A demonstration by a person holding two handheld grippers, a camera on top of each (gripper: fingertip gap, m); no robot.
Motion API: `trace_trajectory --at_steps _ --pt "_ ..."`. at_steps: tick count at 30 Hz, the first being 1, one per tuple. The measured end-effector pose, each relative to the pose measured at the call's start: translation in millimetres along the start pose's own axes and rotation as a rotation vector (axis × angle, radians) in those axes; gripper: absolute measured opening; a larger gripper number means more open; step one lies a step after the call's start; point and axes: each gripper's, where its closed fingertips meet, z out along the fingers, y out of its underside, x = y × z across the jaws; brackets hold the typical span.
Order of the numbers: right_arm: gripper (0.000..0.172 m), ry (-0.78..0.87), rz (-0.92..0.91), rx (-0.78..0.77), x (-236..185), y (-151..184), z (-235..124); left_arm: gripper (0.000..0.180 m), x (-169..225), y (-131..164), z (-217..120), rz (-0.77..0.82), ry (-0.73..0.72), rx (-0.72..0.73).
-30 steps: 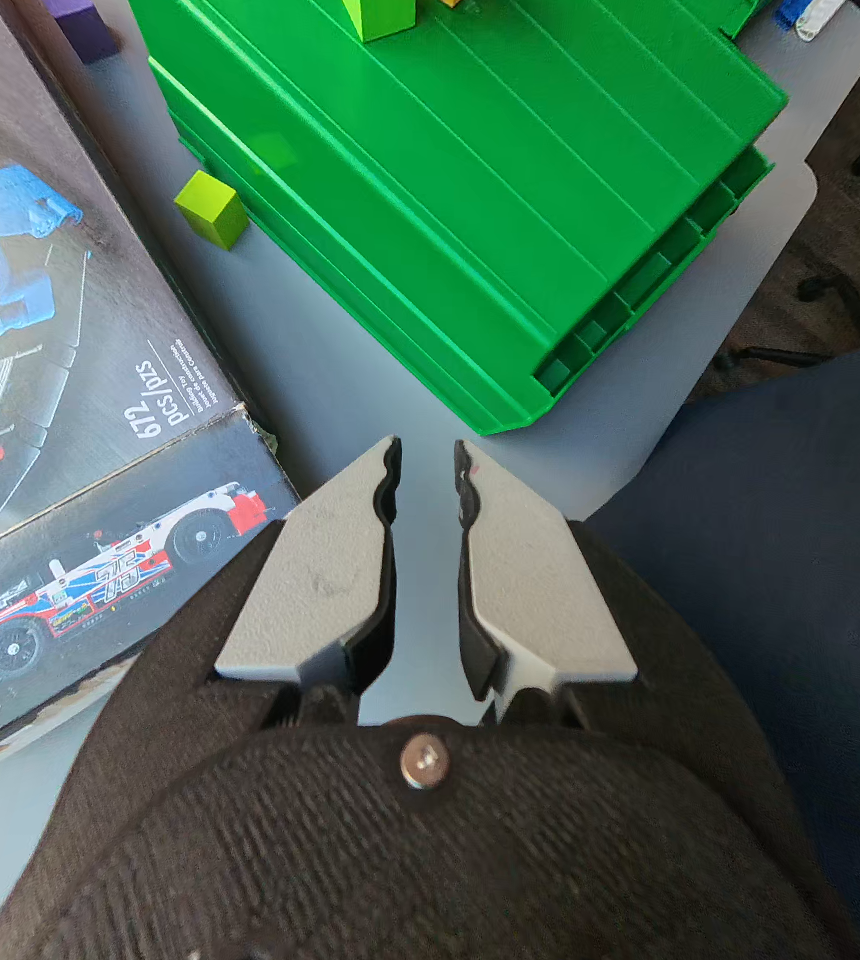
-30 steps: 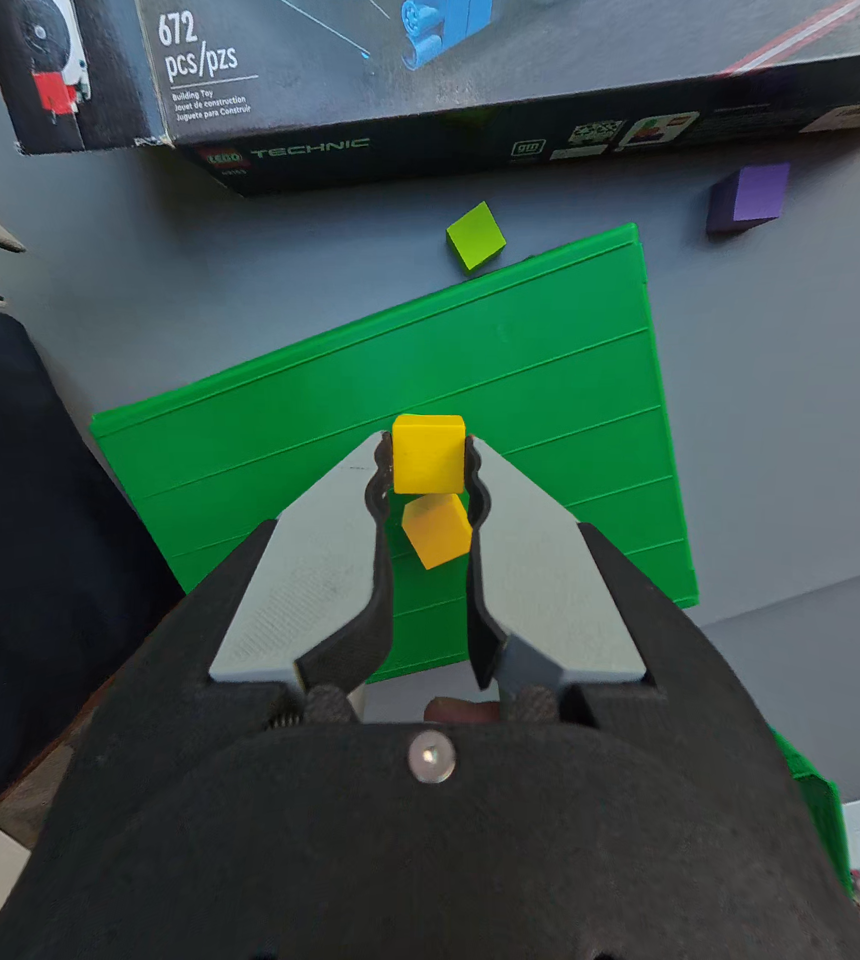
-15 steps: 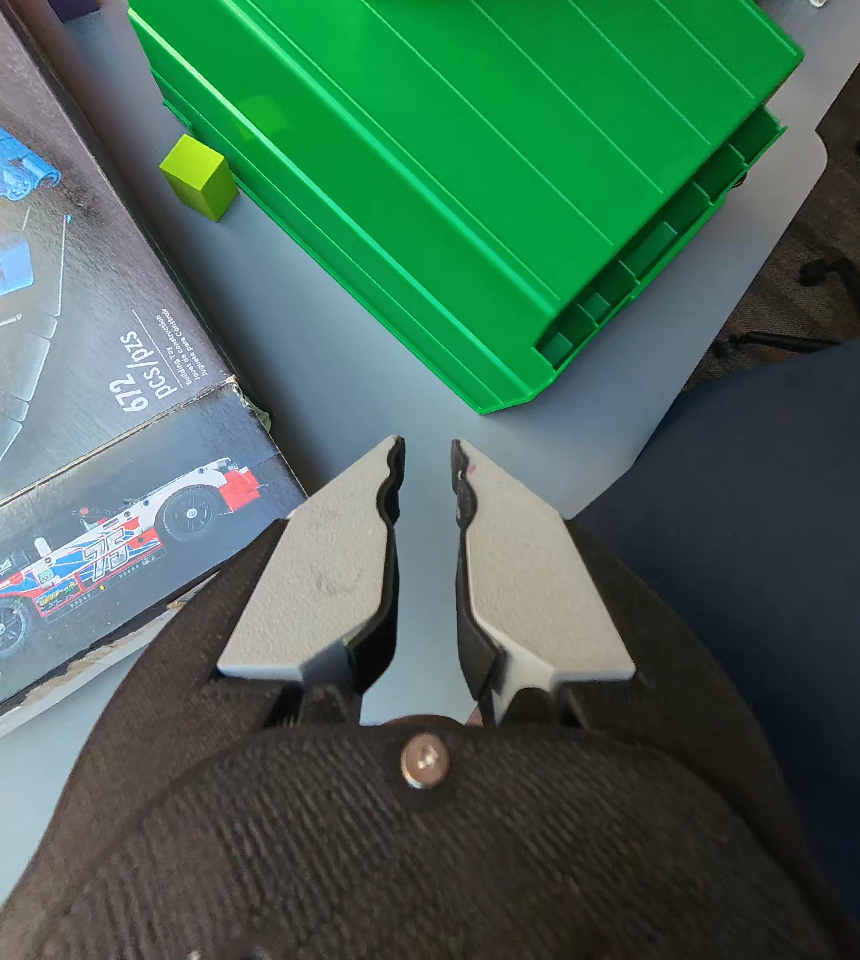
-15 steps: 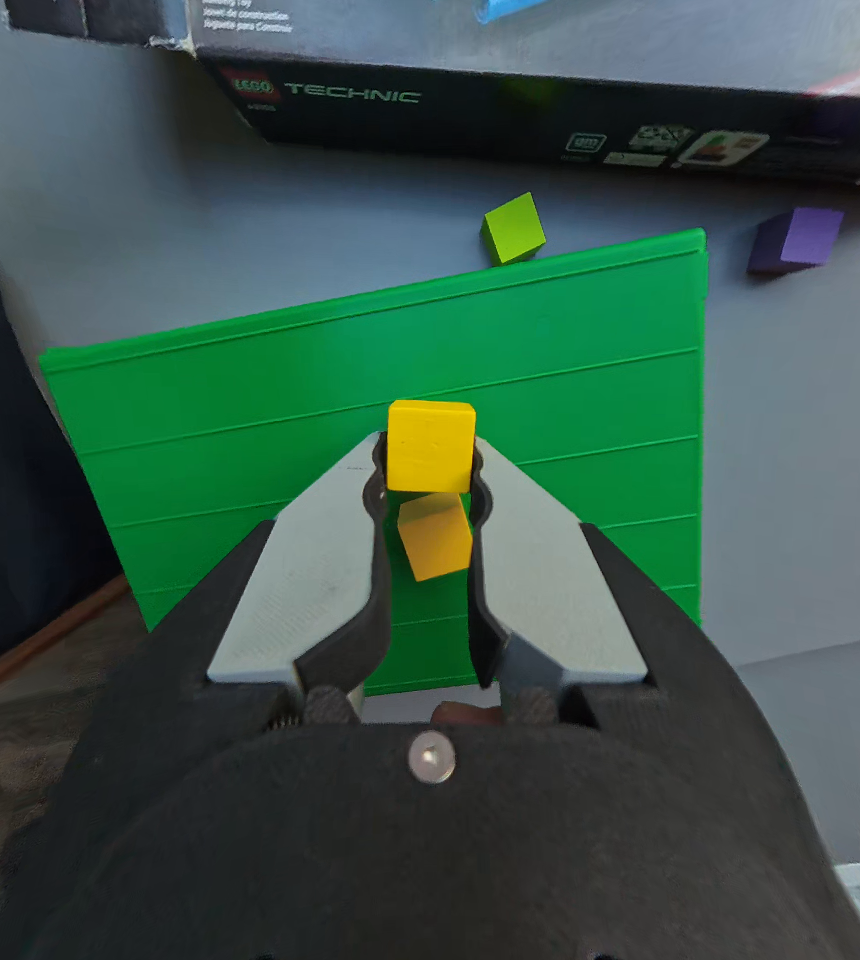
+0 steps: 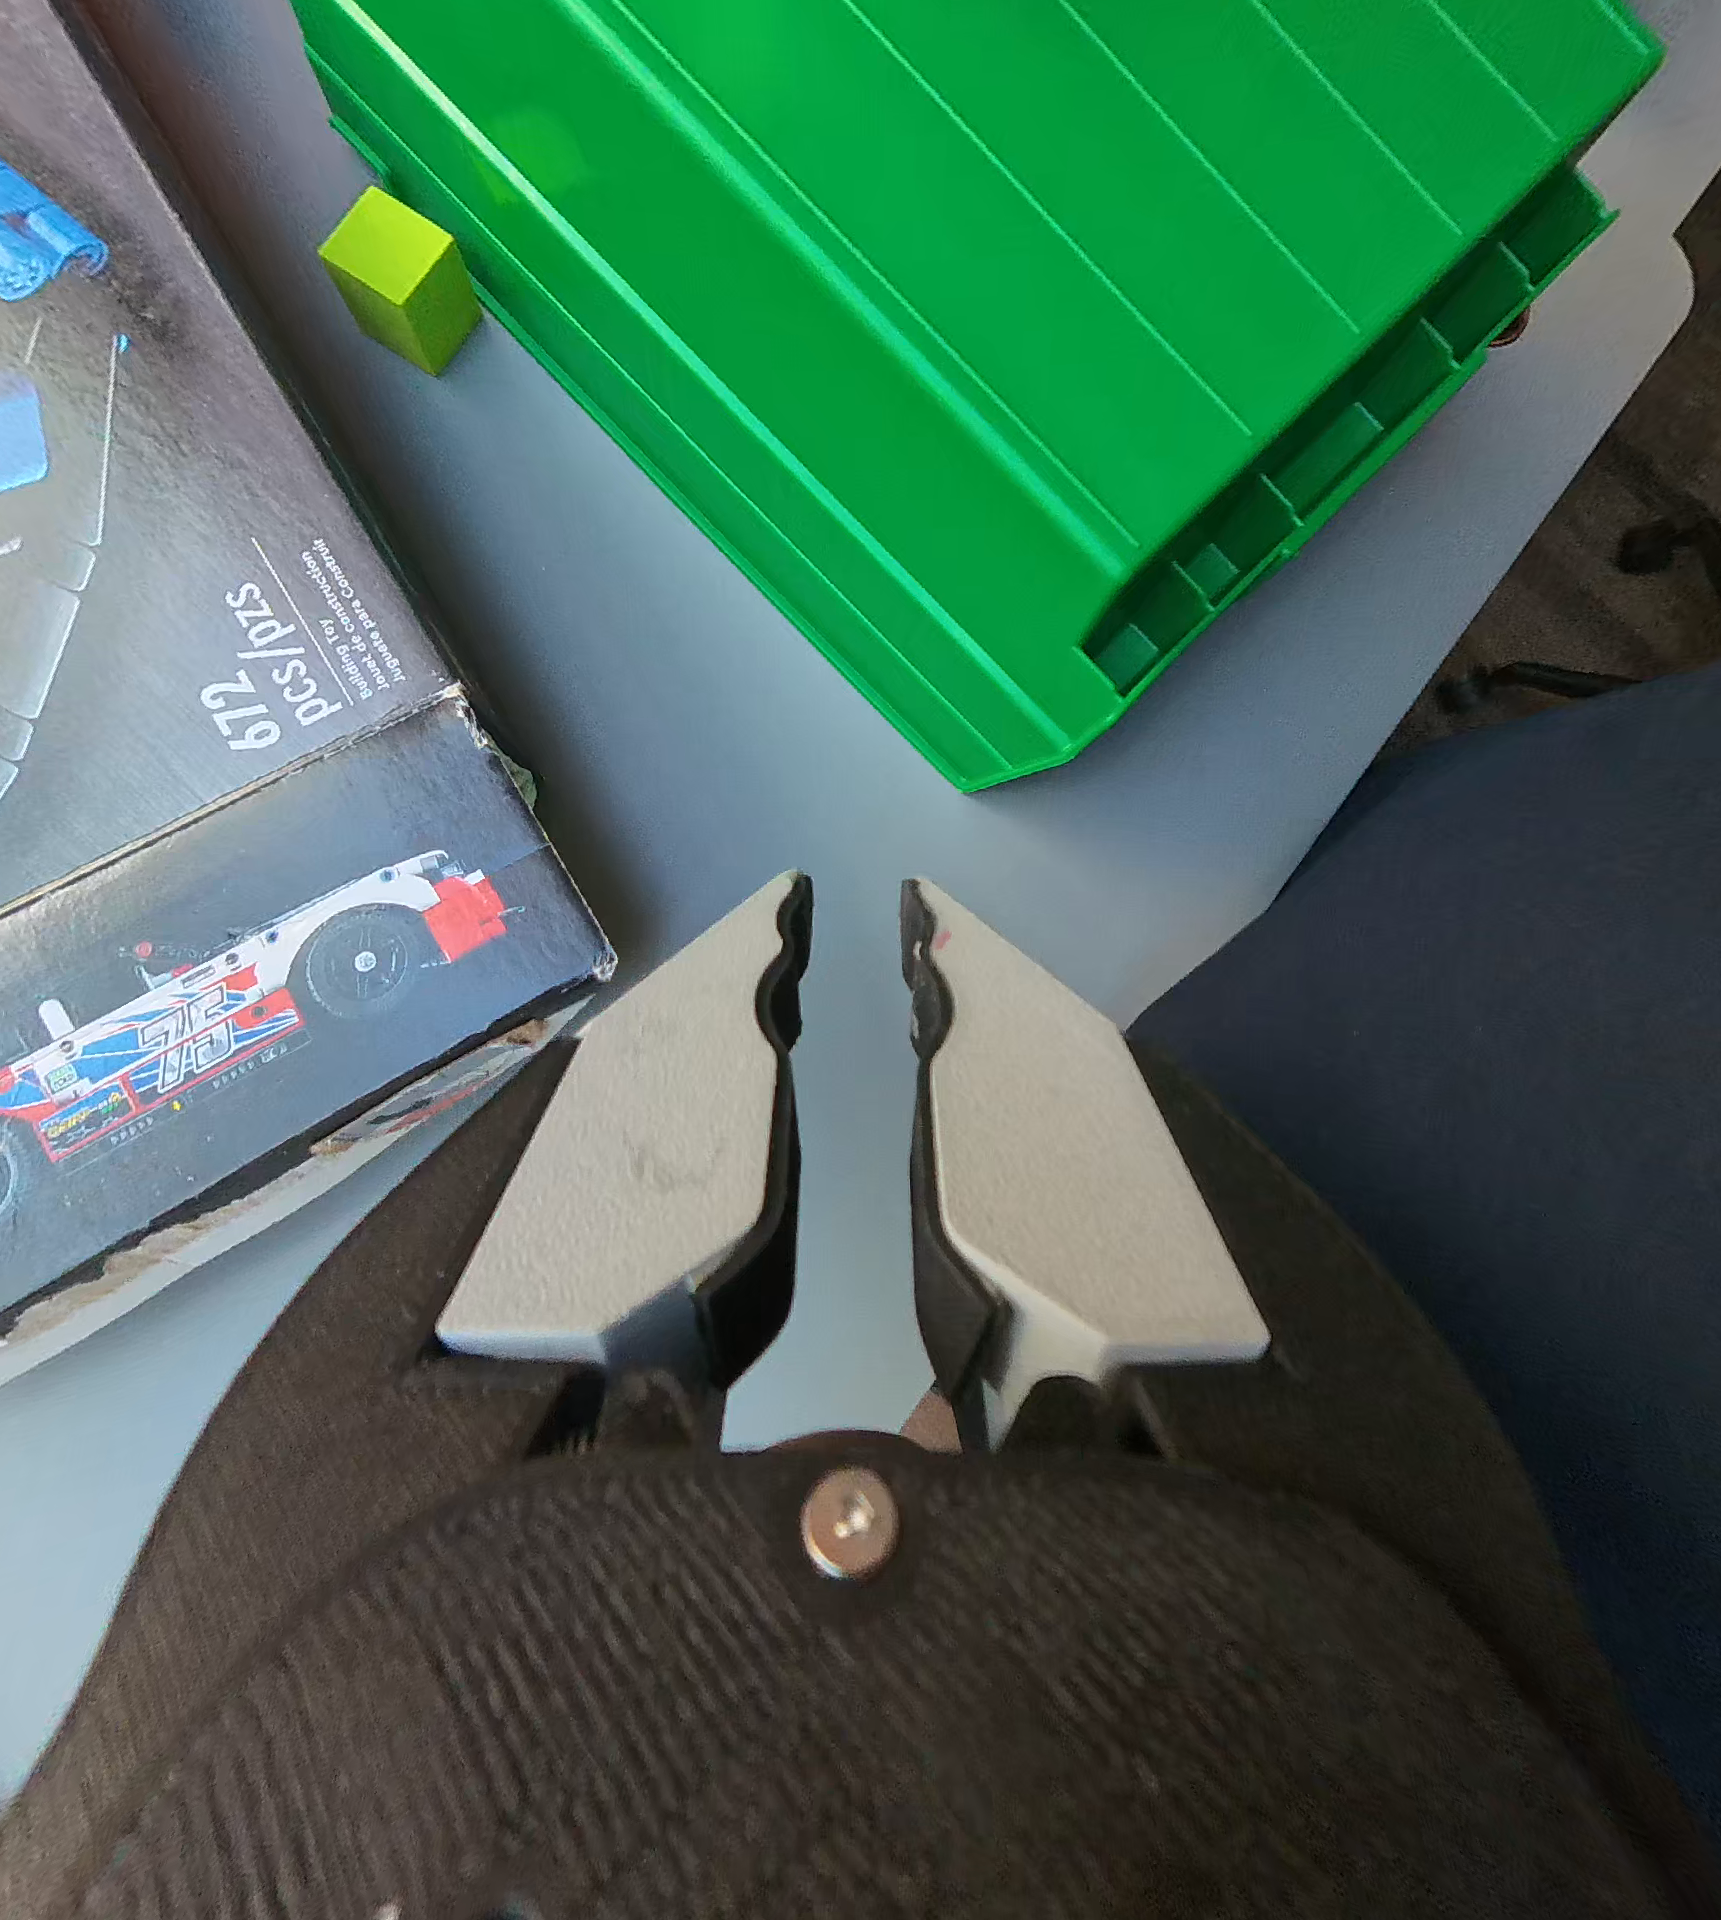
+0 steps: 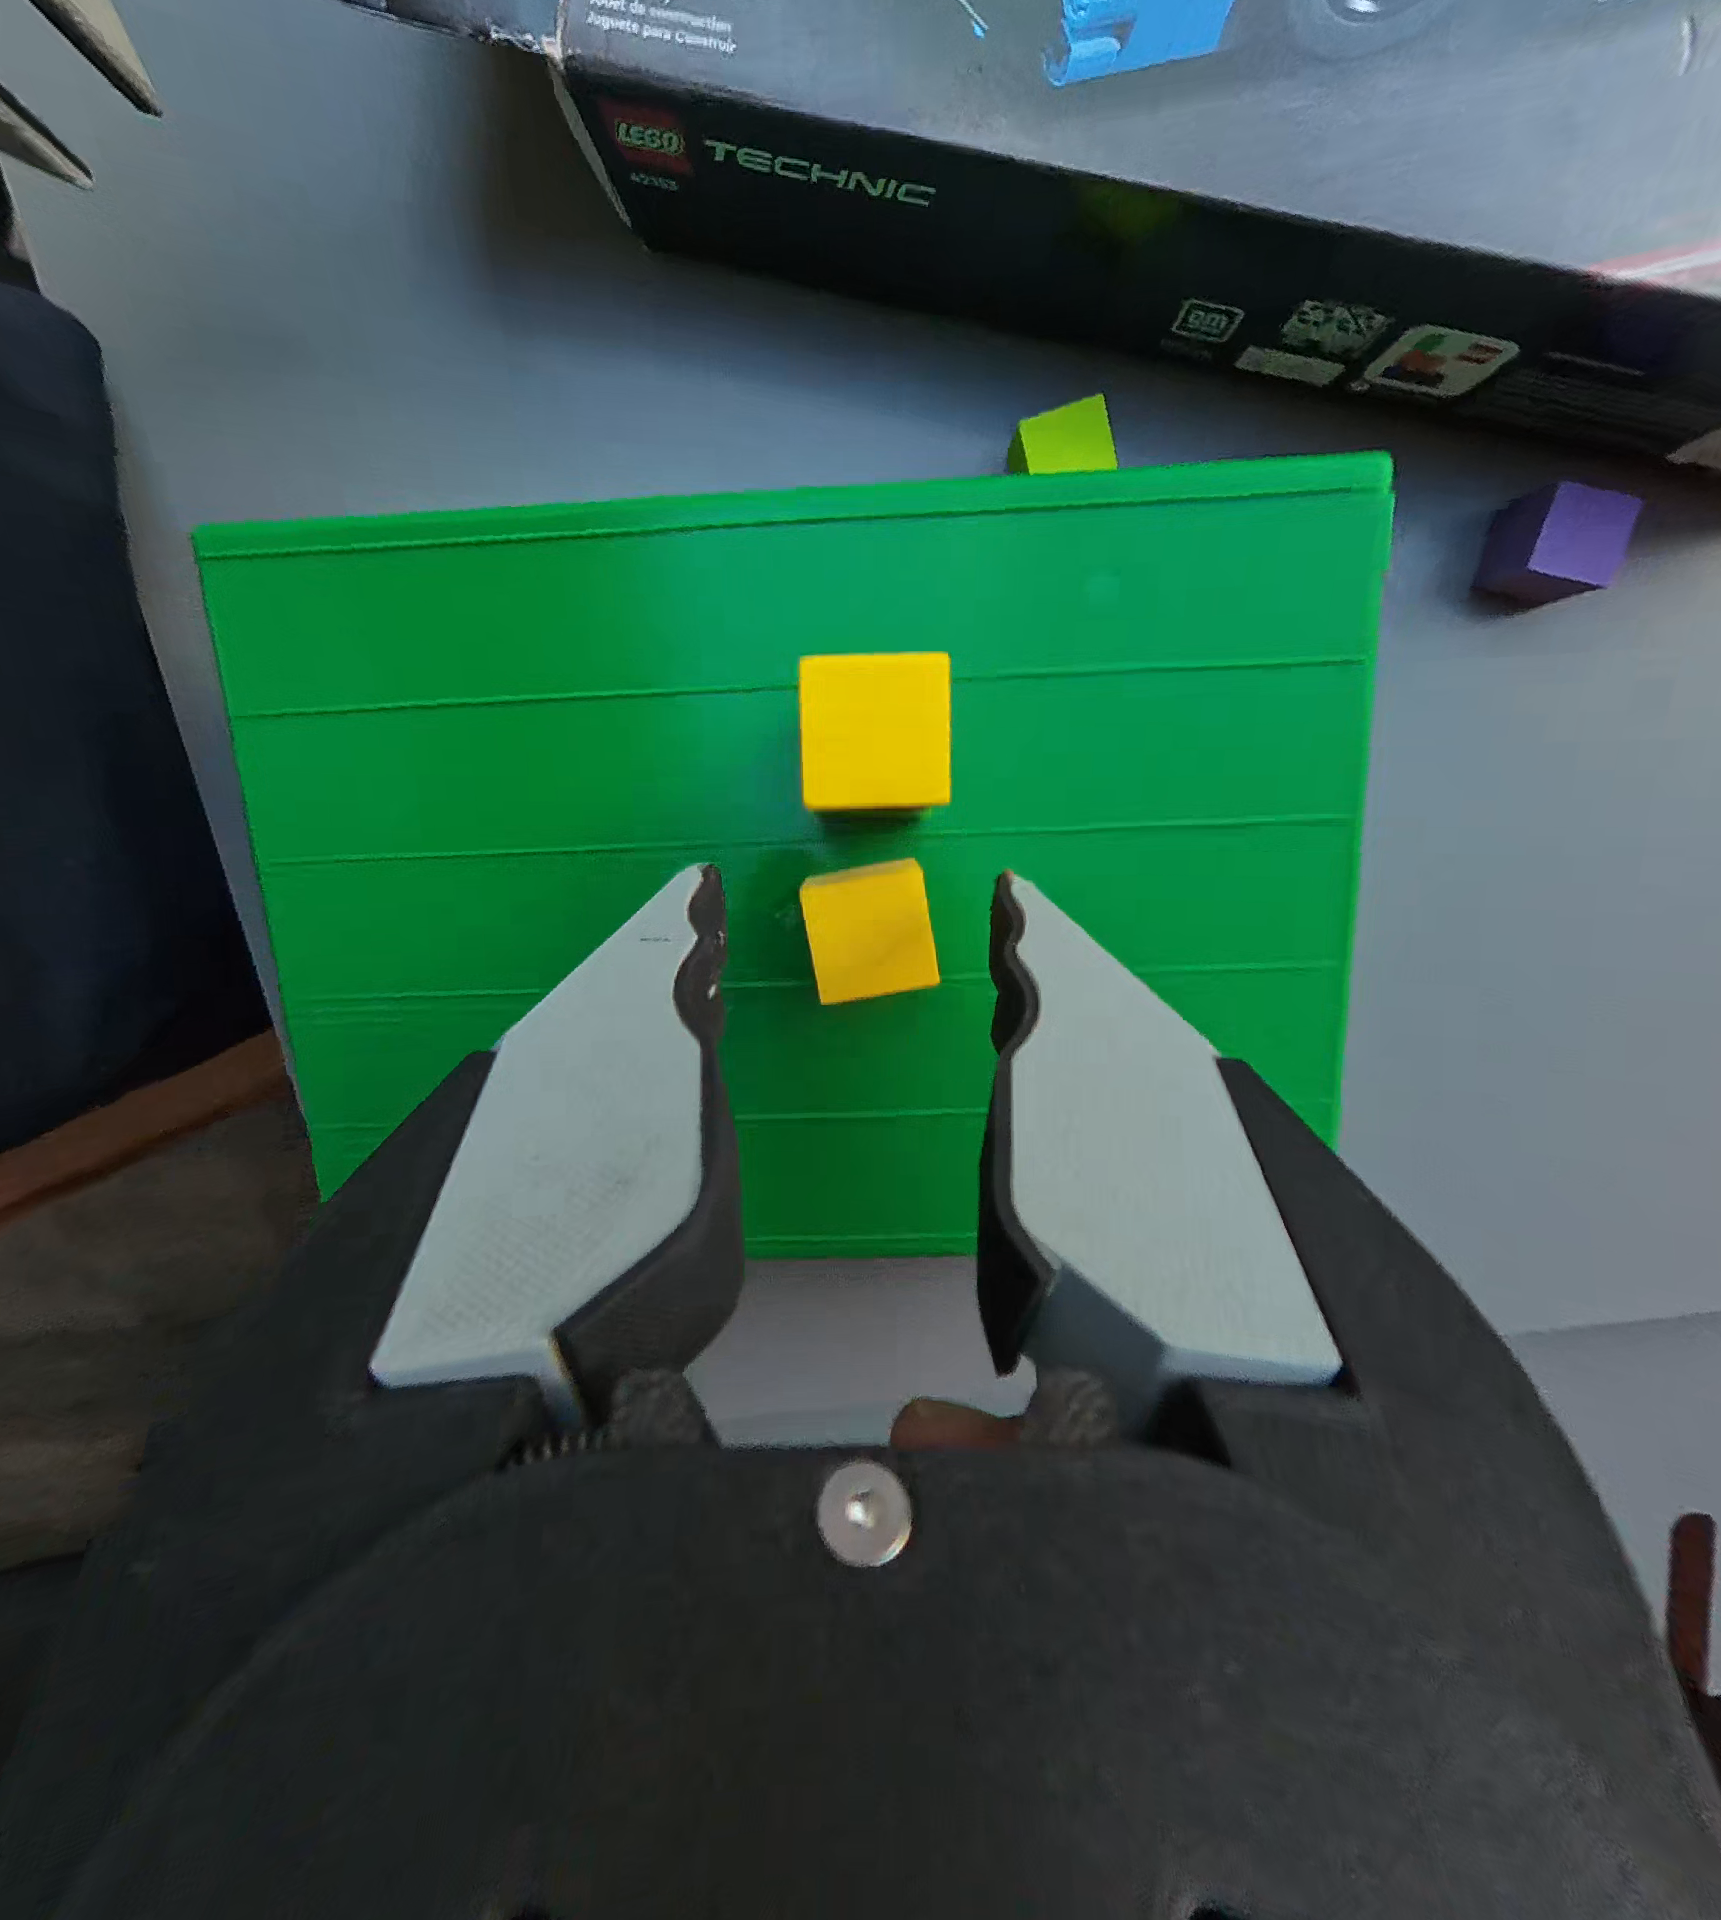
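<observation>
In the right wrist view my right gripper (image 6: 854,904) is open above an upturned green tray (image 6: 523,831). A yellow cube (image 6: 875,730) stands just beyond the fingertips, with a thin dark edge showing under its near side. A second, tilted yellow cube (image 6: 868,932) lies lower on the tray between the fingers, and the pads do not touch it. In the left wrist view my left gripper (image 5: 856,904) hovers over the grey table (image 5: 679,675) near the tray's corner (image 5: 991,769). Its fingers stand a little apart with nothing between them.
A dark toy-car box (image 5: 160,623) lies left of the tray and also shows in the right wrist view (image 6: 1043,239). A lime cube (image 5: 399,278) (image 6: 1064,434) sits between box and tray. A purple cube (image 6: 1562,540) lies on the table. Dark blue clothing (image 5: 1510,1039) borders the table edge. Across from one pair of fingers to the other is roughly 20 cm.
My right gripper was shut on the upper yellow cube; its jaws have opened and let it go, and the gripper has drawn back. My left gripper has shifted slightly, still empty.
</observation>
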Motion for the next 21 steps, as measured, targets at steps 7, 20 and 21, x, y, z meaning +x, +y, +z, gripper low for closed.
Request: trace_trajectory --at_steps 7,20,21 --pt "0.048 -0.008 0.065 -0.004 5.6 25.3 3.6 0.015 3.1 6.9 1.6 -0.008 0.008 -0.019" --pt "0.026 -0.079 0.068 0.079 -2.2 -15.2 -30.8 0.014 1.5 37.5 3.2 -0.038 0.003 -0.074" --pt "0.026 -0.071 0.066 0.09 -2.0 -22.7 -36.1 0.014 2.0 43.8 2.9 -0.051 0.005 -0.082"
